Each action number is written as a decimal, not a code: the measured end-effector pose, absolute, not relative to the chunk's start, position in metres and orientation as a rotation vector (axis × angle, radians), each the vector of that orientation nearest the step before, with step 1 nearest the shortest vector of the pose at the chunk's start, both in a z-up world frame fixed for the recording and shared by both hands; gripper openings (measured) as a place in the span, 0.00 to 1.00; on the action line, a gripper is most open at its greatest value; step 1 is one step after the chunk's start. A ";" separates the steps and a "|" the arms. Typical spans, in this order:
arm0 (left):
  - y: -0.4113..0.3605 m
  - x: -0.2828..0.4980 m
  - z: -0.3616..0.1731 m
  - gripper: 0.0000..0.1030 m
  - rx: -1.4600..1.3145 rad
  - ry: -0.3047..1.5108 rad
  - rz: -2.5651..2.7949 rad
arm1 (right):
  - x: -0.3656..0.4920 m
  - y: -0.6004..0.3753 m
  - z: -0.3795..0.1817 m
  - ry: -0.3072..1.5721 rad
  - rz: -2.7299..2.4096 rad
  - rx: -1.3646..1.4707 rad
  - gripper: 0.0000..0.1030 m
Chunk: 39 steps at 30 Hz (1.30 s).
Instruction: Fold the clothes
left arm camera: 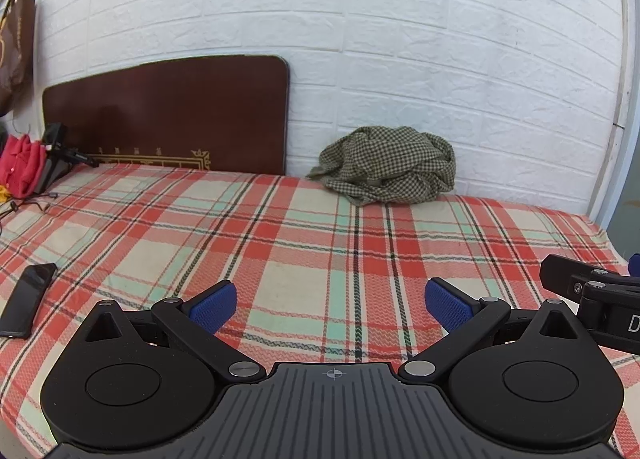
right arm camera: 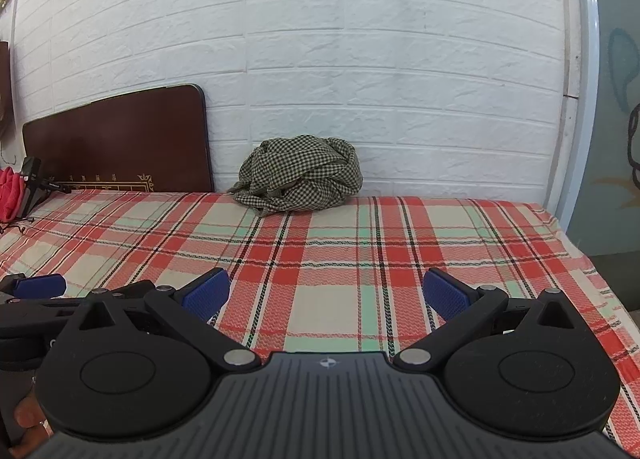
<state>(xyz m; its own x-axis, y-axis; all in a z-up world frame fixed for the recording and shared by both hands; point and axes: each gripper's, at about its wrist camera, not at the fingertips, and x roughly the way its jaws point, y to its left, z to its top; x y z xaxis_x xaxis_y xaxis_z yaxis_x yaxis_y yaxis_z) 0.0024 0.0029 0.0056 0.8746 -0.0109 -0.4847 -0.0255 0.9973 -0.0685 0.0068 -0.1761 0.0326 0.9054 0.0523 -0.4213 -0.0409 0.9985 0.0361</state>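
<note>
Both grippers hover low over the near part of the bed [left arm camera: 304, 227], side by side, neither touching cloth.

Left gripper [left arm camera: 331, 304]: jaws spread wide, blue pads [left arm camera: 214, 305] well apart, nothing btwn them, only the plaid sheet [right arm camera: 328, 255] below. Right gripper [right arm camera: 325, 296]: same, jaws wide open, empty, pads [right arm camera: 444, 293] clear of everything.

In the left wrist view part of the right gripper shows at the right edge; in the right wrist view a blue pad of the left gripper shows at the left edge, so the two are just beside each other.

Shirt [left arm camera: 386, 165], green/black small check, lies crumpled in a heap at the far side of the bed, against the white brick wall [left arm camera: 400, 39]. Unfolded, bunched, well apart from both grippers. In the right wrist view it sits slightly left of centre [right arm camera: 300, 175]; in the left view, slightly right of centre.

Brown board [left arm camera: 168, 115] w/ gold trim leans on the wall left of the shirt, near it but not touching.

Phone [left arm camera: 26, 301] lies flat on the sheet at the near left, screen dark. Far left: red cloth [left arm camera: 22, 165], a black device [left arm camera: 60, 151] beside it, thin cables [left arm camera: 28, 205] on the sheet. Brown bag [left arm camera: 14, 43] hangs on the wall, upper left.
</note>
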 end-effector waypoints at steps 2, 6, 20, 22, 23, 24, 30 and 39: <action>0.003 0.005 0.006 1.00 -0.076 0.507 0.006 | 0.008 -0.177 0.033 0.438 0.048 0.032 1.00; 0.001 0.009 0.005 1.00 -0.072 0.510 0.004 | 0.011 -0.178 0.034 0.444 0.046 0.038 1.00; -0.003 0.024 0.008 1.00 -0.066 0.525 0.011 | 0.022 -0.181 0.039 0.456 0.046 0.043 1.00; -0.004 0.027 0.011 1.00 -0.066 0.523 0.014 | 0.024 -0.180 0.042 0.456 0.045 0.043 1.00; -0.004 0.028 0.011 1.00 -0.065 0.523 0.014 | 0.025 -0.180 0.044 0.456 0.045 0.043 1.00; -0.004 0.029 0.012 1.00 -0.065 0.524 0.015 | 0.026 -0.180 0.045 0.457 0.045 0.042 1.00; -0.006 0.035 0.019 1.00 -0.055 0.533 0.025 | 0.032 -0.180 0.055 0.457 0.044 0.041 1.00; -0.009 0.048 0.043 1.00 -0.031 0.504 0.044 | 0.047 -0.181 0.076 0.444 0.050 0.044 1.00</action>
<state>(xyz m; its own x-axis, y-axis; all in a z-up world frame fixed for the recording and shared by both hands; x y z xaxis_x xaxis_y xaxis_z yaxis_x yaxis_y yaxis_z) 0.0483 -0.0086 0.0431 0.8747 0.0344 -0.4834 -0.0495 0.9986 -0.0186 0.0470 -0.1809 0.0760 0.9017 0.0580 -0.4284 -0.0389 0.9978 0.0533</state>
